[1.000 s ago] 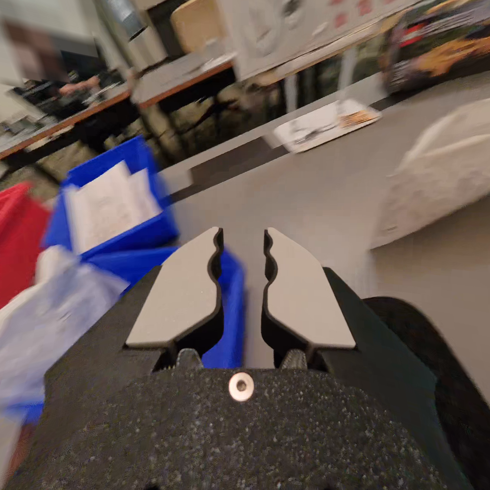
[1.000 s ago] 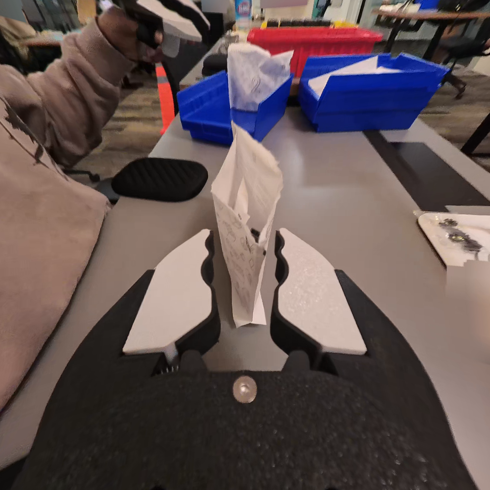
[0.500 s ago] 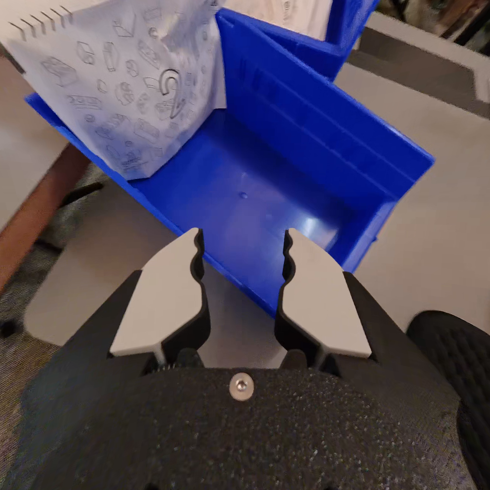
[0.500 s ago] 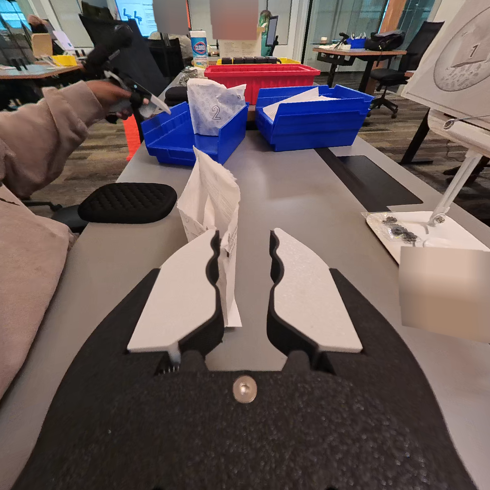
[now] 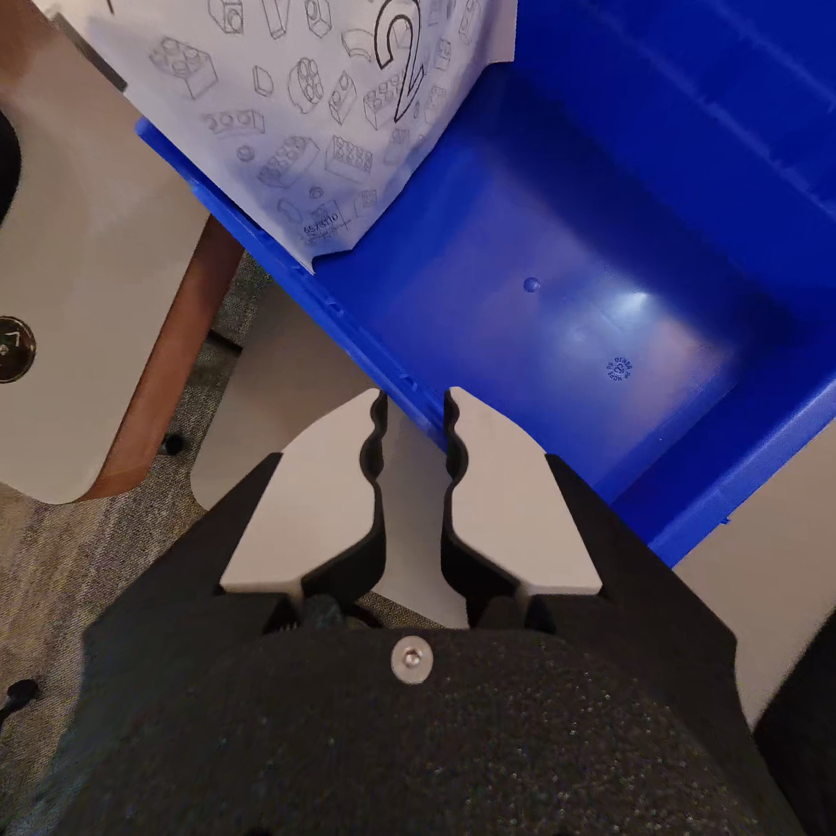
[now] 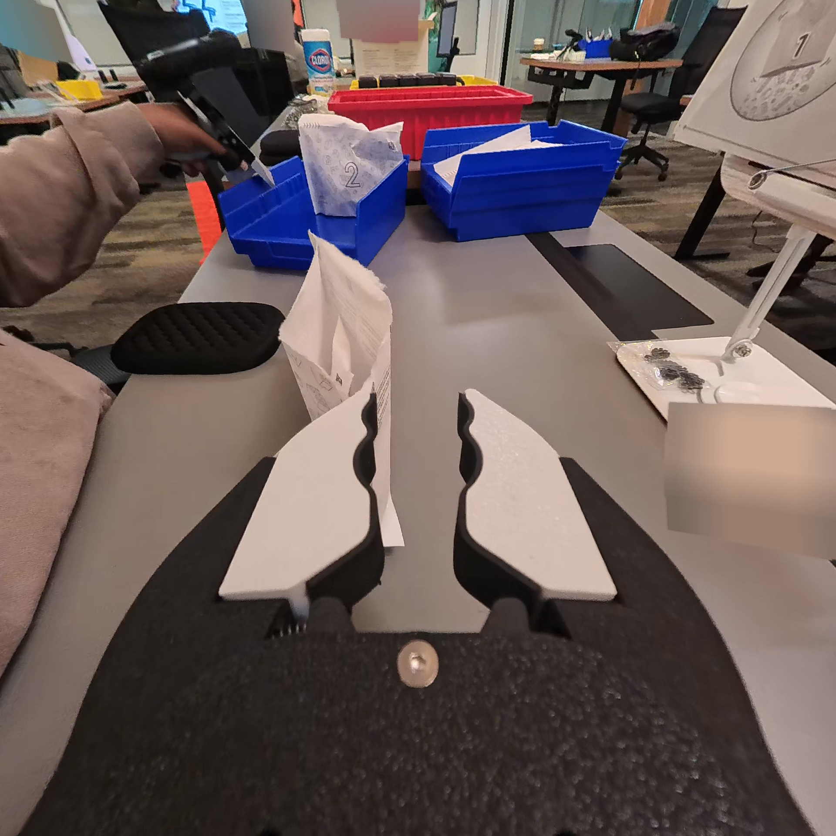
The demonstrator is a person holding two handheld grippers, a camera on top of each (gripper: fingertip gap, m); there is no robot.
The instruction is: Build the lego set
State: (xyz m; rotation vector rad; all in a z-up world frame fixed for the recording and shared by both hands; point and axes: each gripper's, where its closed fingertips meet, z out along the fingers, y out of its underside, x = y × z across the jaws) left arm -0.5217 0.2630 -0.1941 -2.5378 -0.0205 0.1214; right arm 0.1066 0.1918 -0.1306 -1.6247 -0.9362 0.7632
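Left gripper, a black two-finger tool with pale grey finger plates, is positioned above the near side wall of the open blue plastic bin. Its jaws stand apart with a narrow gap; the bin wall's top edge lies in line with that gap, but contact cannot be determined. Nothing is pinched. The white paper bag printed with brick outlines stands in the far end of this bin, leaning against a side wall. The rest of the bin floor is bare blue plastic. The bin rests on the grey tabletop, close to its edge, with carpet visible below.

Right gripper, of the same build, is held low over the grey tabletop with its jaws spread. A torn-open white paper bag stands upright just beside the left finger, partly between the fingers; it is not clamped. Farther off, the left gripper shows over the blue bin, held by a hand in a beige sleeve. A second blue plastic bin holding white paper sits to the right, with a red plastic bin behind. A black textured armrest pad lies at the table's left edge. A white stand base carrying a clear packet of small dark parts sits at the right.
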